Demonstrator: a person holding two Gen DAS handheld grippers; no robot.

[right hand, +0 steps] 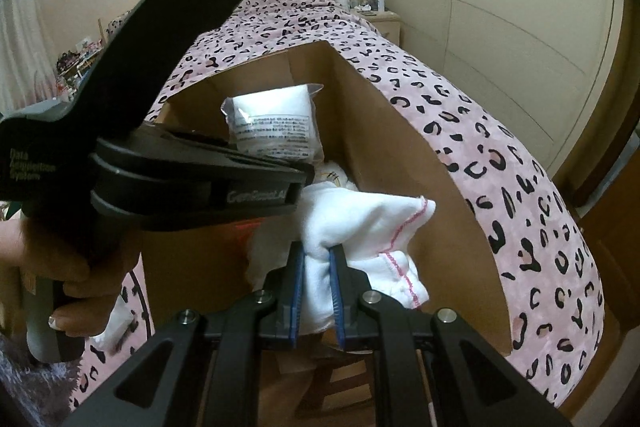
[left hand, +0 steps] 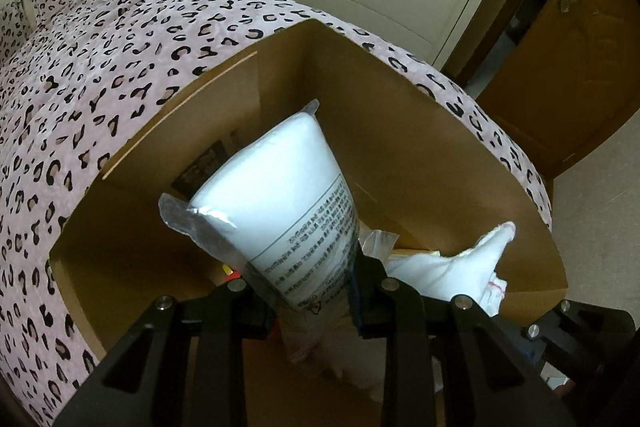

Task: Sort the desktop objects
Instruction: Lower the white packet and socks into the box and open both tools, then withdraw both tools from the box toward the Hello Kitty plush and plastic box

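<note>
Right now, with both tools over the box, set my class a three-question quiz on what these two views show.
1. True or false: the left tool holds a red mug.
2. What does the right tool grip?
   A. a white cloth with pink stitching
   B. a glass bottle
   C. a black book
3. In a few words: what do the packet and the cloth hang over, and what does that stand against?

Key
1. False. It is shut on a white packet in clear wrap with printed text.
2. A, the white cloth.
3. An open cardboard box, against a bed with a pink spotted cover.
</note>
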